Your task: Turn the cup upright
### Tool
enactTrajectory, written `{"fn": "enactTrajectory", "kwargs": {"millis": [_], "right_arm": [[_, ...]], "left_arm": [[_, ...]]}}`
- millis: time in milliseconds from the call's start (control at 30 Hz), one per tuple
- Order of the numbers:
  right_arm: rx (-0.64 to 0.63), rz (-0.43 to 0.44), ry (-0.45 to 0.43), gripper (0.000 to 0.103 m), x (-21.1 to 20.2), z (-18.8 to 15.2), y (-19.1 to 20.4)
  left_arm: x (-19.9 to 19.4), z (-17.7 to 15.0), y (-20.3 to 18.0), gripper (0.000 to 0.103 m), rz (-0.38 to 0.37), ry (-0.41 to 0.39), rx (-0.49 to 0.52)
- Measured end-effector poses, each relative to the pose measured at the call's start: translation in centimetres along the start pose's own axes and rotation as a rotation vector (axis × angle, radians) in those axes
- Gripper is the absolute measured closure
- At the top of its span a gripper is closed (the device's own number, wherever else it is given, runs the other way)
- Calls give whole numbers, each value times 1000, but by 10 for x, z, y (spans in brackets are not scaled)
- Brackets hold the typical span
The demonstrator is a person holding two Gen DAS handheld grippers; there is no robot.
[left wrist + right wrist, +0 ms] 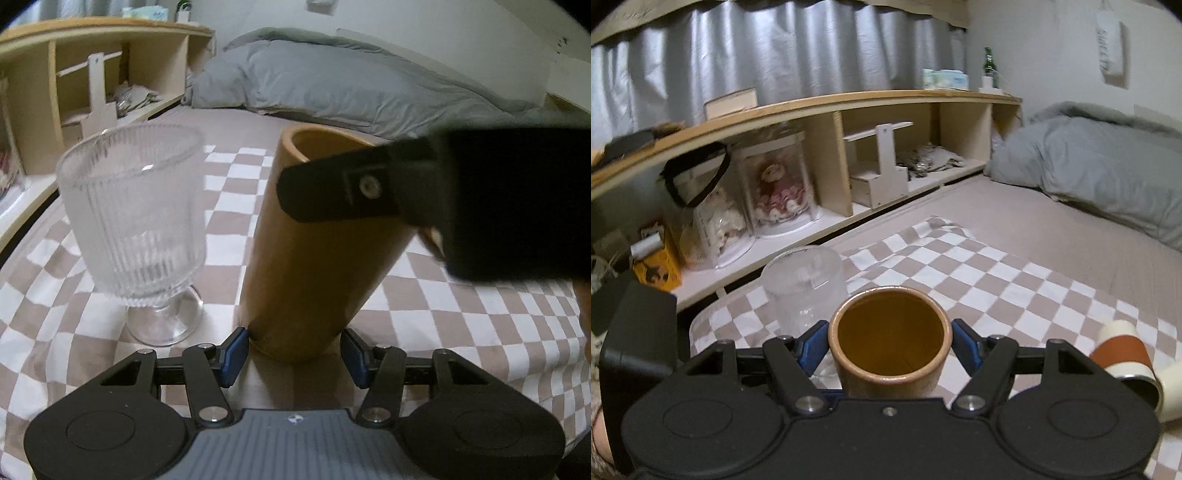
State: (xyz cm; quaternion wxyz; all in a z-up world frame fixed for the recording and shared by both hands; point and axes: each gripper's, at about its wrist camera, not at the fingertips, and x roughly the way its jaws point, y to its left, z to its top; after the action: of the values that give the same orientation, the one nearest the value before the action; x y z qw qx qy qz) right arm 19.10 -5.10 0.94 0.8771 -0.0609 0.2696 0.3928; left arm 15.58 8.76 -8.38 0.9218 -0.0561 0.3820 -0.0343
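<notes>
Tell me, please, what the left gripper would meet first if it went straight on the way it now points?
The brown cup: its base already sits between the left gripper fingers, so it would likely press into the cup's lower wall almost at once.

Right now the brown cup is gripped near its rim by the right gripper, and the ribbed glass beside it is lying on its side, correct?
Not quite. The left wrist view shows the ribbed glass standing upright on its foot, beside the brown cup, which the right gripper grips near its rim.

I am working in a bedroom of a home. I see a bed [1052, 236] with a grey duvet [1100, 166] on it, a checkered cloth [979, 280] spread over the mattress, a low wooden shelf [849, 107] with dolls [775, 184] in clear cases, and grey curtains [757, 51] behind.
</notes>
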Motion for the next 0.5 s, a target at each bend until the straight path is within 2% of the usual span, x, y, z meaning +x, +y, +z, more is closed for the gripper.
{"fn": "enactTrajectory", "kwargs": {"millis": [200, 500], "right_arm": [[-45, -10, -25, 31, 11, -5, 11], [9, -27, -42, 28, 15, -3, 2]], "left_arm": [[4, -1, 4, 47, -24, -17, -26], [6, -2, 6, 46, -47, -19, -38]]}}
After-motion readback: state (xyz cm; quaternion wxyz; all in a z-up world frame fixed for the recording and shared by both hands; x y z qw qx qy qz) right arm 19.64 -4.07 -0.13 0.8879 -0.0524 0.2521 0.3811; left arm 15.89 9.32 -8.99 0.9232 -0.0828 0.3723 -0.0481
